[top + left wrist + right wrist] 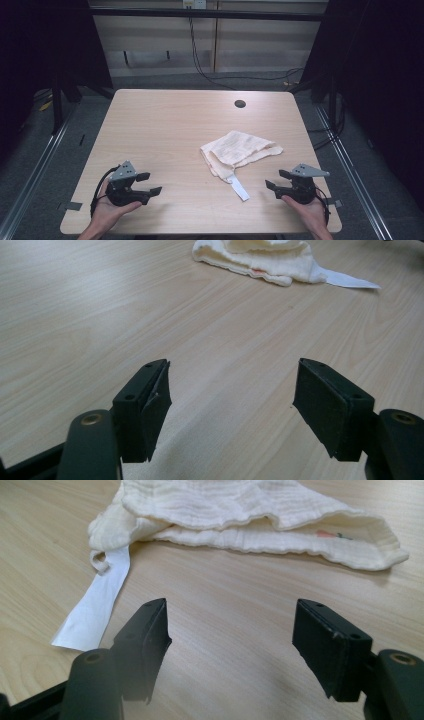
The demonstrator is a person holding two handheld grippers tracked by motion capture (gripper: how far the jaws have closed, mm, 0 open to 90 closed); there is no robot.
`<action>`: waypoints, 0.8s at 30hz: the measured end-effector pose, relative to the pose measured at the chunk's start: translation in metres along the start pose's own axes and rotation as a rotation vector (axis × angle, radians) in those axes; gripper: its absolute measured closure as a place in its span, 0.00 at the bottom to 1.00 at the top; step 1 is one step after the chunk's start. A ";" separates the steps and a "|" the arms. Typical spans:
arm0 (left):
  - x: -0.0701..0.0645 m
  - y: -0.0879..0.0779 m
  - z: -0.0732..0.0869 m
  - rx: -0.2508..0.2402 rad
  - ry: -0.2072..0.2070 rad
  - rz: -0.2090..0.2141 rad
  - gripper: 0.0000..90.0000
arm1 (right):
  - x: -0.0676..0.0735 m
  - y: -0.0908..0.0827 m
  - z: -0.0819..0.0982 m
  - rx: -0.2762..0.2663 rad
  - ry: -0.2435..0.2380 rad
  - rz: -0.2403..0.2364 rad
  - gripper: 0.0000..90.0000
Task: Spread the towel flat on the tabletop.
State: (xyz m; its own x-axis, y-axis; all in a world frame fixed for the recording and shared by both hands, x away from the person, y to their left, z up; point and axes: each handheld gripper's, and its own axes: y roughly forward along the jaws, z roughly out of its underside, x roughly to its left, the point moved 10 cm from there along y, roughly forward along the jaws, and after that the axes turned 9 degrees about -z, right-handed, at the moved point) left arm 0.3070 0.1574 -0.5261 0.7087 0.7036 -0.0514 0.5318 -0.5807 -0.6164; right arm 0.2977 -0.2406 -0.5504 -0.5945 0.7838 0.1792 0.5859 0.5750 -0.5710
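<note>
Both tools rest low on the counter [165, 120] with jaws spread wide and nothing between them: the left tool [150, 184] far from the work, the right tool [274, 180] much nearer. Ahead of the right tool and slightly to its left lies the folded cloth [237, 150], well apart from the left one. Its long axis runs across the right tool's line of sight, one corner tapering away from it. A white tag [239, 188] trails off the cloth's near edge, just beside the right tool's left jaw, likely the easiest first reach.
</note>
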 end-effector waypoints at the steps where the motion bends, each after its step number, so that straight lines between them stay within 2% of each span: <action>1: 0.000 0.000 0.000 0.000 0.000 0.002 0.34 | 0.000 0.000 0.000 0.004 -0.004 0.002 0.33; 4: -0.001 0.000 -0.001 0.005 -0.005 0.012 0.35 | 0.001 0.000 0.000 0.000 0.018 -0.010 0.32; 8: 0.001 0.002 -0.002 0.004 -0.014 0.014 0.36 | 0.003 -0.001 -0.001 -0.006 0.016 -0.026 0.33; 10: 0.004 0.003 -0.002 0.011 -0.023 0.008 0.36 | 0.007 0.001 -0.001 -0.002 0.015 -0.059 0.41; 14: 0.006 0.004 -0.001 0.011 -0.030 0.004 0.35 | 0.011 0.002 -0.004 -0.014 0.032 -0.084 0.43; 15: 0.006 0.004 -0.001 0.011 -0.030 0.004 0.35 | 0.011 0.002 -0.004 -0.014 0.032 -0.084 0.43; 16: 0.006 0.004 -0.001 0.013 -0.026 0.000 0.35 | 0.015 0.001 -0.007 -0.019 0.034 -0.118 0.47; 20: 0.004 0.003 0.000 0.013 -0.017 0.002 0.34 | 0.020 0.000 -0.012 -0.024 0.009 -0.132 0.47; 24: 0.003 0.002 -0.002 0.004 -0.006 0.003 0.33 | 0.022 -0.002 -0.016 -0.012 0.016 -0.158 0.48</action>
State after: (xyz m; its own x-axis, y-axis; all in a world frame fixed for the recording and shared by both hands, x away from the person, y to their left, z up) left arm 0.3110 0.1575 -0.5261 0.7074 0.7044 -0.0585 0.5276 -0.5813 -0.6194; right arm 0.2923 -0.2207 -0.5323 -0.6706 0.6874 0.2790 0.4926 0.6938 -0.5254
